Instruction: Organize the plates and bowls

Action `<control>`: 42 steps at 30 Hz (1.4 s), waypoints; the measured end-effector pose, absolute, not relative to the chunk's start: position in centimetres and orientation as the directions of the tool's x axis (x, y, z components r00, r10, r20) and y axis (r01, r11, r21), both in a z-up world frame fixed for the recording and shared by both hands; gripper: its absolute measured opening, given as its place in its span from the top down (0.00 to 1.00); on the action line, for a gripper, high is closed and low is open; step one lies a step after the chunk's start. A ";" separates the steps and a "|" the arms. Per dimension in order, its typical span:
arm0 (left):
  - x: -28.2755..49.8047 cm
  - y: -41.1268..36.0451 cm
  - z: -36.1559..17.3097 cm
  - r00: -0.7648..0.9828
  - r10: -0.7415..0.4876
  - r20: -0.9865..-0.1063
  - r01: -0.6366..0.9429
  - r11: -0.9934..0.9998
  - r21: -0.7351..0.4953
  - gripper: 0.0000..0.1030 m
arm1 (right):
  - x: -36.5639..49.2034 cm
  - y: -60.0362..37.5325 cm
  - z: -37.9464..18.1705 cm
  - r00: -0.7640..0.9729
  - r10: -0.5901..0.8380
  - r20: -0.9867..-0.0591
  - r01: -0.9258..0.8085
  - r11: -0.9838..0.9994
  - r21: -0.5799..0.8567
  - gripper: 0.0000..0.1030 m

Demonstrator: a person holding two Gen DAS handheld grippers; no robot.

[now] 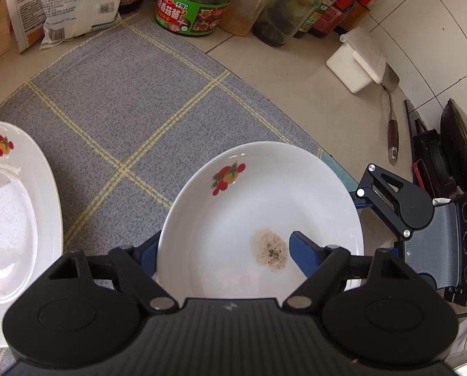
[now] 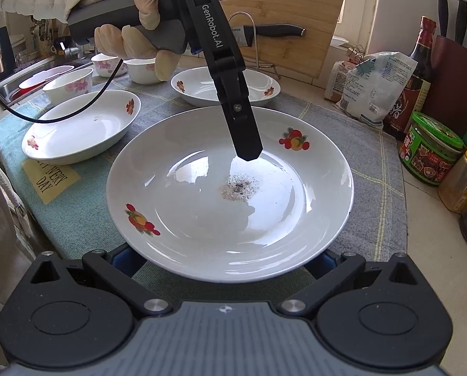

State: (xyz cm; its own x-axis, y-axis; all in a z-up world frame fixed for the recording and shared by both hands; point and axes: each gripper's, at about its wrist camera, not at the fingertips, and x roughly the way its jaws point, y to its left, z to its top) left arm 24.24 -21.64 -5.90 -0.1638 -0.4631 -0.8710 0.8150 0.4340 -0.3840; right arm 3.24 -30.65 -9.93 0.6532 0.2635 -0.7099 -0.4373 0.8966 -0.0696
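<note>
A white plate with fruit prints and a brown speck stain (image 1: 261, 219) (image 2: 230, 194) lies on the blue-grey cloth. My left gripper (image 1: 224, 250) straddles its near rim: one blue finger (image 1: 305, 255) rests inside the plate, the other is under the rim. In the right wrist view the left gripper's fingertip (image 2: 247, 144) reaches down into the plate. My right gripper (image 2: 224, 261) is open with both fingers low under the plate's near rim, apart from each other. A second plate (image 1: 11, 219) holding white powder lies at left.
Two more plates (image 2: 83, 125) (image 2: 202, 89) and several flowered bowls (image 2: 70, 86) stand beyond, near the sink (image 2: 29, 73). Jars and bottles (image 1: 195, 3), flour bags (image 2: 374, 87), a white box (image 1: 355, 62), a spatula (image 1: 391, 119) and a cutting board (image 2: 283, 22) line the counter.
</note>
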 end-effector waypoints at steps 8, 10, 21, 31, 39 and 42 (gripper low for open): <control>26.2 -23.8 -5.6 -0.149 -0.473 -0.868 0.820 0.432 -0.376 0.20 | 5.5 -32.8 -10.0 0.646 0.267 -0.715 -0.446 0.892 -0.070 0.00; 26.7 -24.4 -5.6 -0.144 -0.476 -0.868 0.821 0.431 -0.373 0.20 | 6.1 -33.4 -10.0 0.646 0.264 -0.716 -0.448 0.891 -0.075 0.00; 29.3 -27.1 -6.1 -0.130 -0.490 -0.862 0.823 0.431 -0.369 0.20 | 8.7 -36.0 -10.2 0.644 0.259 -0.720 -0.450 0.889 -0.083 0.00; 30.8 -28.6 -7.0 -0.115 -0.482 -0.868 0.831 0.433 -0.350 0.20 | 10.9 -37.4 -11.1 0.632 0.267 -0.728 -0.453 0.889 -0.067 0.00; 31.5 -29.5 -7.5 -0.112 -0.484 -0.868 0.832 0.432 -0.349 0.20 | 11.7 -38.2 -11.6 0.625 0.263 -0.735 -0.443 0.895 -0.056 0.00; 31.8 -29.6 -7.6 -0.110 -0.487 -0.866 0.830 0.435 -0.350 0.20 | 12.0 -38.5 -11.8 0.621 0.275 -0.734 -0.436 0.900 -0.031 0.00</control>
